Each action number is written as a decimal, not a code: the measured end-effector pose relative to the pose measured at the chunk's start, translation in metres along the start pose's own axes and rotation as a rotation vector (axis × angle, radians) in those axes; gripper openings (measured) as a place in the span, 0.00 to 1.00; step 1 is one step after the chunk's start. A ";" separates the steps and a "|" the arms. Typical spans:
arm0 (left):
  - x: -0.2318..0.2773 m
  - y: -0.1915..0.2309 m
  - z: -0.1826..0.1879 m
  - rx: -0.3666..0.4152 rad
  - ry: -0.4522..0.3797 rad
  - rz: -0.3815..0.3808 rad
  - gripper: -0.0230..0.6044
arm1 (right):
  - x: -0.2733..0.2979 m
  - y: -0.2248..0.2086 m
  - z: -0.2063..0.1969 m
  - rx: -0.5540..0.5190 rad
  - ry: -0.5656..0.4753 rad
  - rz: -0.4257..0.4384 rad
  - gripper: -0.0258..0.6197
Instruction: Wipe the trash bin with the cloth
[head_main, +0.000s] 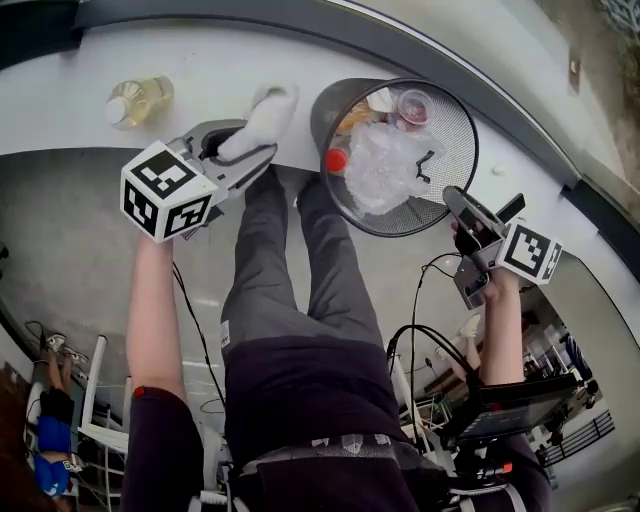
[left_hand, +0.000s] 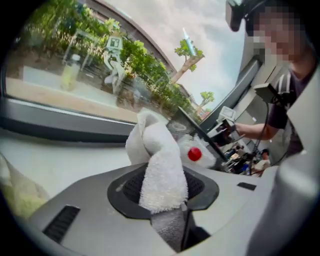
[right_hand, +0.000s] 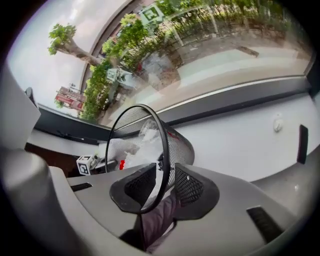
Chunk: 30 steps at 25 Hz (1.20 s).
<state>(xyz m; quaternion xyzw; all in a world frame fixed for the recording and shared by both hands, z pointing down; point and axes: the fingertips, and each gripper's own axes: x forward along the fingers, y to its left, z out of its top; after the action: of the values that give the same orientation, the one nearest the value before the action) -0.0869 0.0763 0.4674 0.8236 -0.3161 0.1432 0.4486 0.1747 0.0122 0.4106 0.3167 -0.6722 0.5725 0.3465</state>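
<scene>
The white ledge (head_main: 60, 100) is carrying everything here; the mesh trash bin (head_main: 452, 115) sits at its near edge, stuffed with a crumpled plastic bag (head_main: 388, 165) and a red-capped bottle (head_main: 337, 160). Your right gripper (head_main: 462, 208) has its jaws partly apart, straddling the bin's rim; the wire runs between the pads but doesn't look pinched to me. Your left gripper (head_main: 240, 150) is clamped on the white cloth (head_main: 262, 118), which bunches up just left of the bin, near it but not touching. So my read: cloth's in hand, bin's lined up, no wiping started; the whole wipe is still ahead of you.
</scene>
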 end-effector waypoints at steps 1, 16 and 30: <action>-0.001 0.020 0.015 0.033 -0.009 0.078 0.24 | -0.005 0.001 0.005 -0.026 -0.025 -0.023 0.20; 0.047 -0.004 0.041 0.193 0.027 -0.033 0.24 | -0.004 -0.012 0.046 -0.270 0.015 -0.195 0.09; 0.037 -0.093 -0.049 -0.039 0.023 -0.289 0.24 | -0.015 -0.021 -0.033 0.114 0.043 -0.044 0.09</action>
<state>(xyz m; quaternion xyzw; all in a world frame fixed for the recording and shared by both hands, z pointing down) 0.0042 0.1396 0.4538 0.8498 -0.1919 0.0806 0.4843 0.2038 0.0427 0.4128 0.3382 -0.6238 0.6089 0.3547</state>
